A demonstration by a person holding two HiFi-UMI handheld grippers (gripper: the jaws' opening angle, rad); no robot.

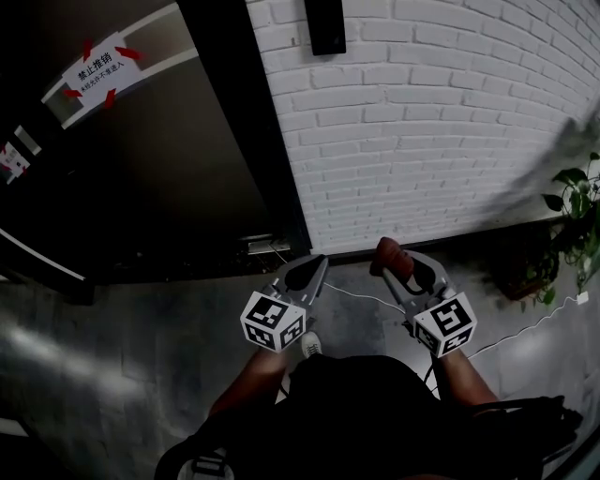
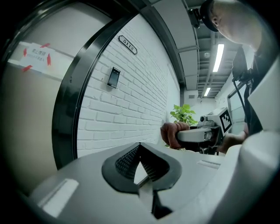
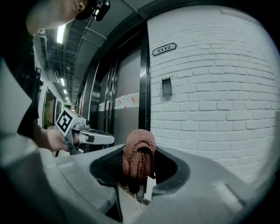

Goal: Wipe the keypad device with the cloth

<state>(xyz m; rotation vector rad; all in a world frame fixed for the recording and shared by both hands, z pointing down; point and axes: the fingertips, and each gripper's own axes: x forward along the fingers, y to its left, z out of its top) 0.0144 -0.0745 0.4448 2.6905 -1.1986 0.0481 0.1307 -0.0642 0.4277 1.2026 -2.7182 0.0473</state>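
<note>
The keypad device is a small black box high on the white brick wall; it also shows in the left gripper view and the right gripper view. My right gripper is shut on a bunched reddish-brown cloth, well below the keypad and apart from the wall. My left gripper hangs beside it at the same height, its tips together with nothing between them. The cloth is visible from the left gripper too.
A dark door with a black frame stands left of the brick wall and carries a taped white sign. A number plate sits above the keypad. A potted plant stands by the wall at the right. White cables run across the grey floor.
</note>
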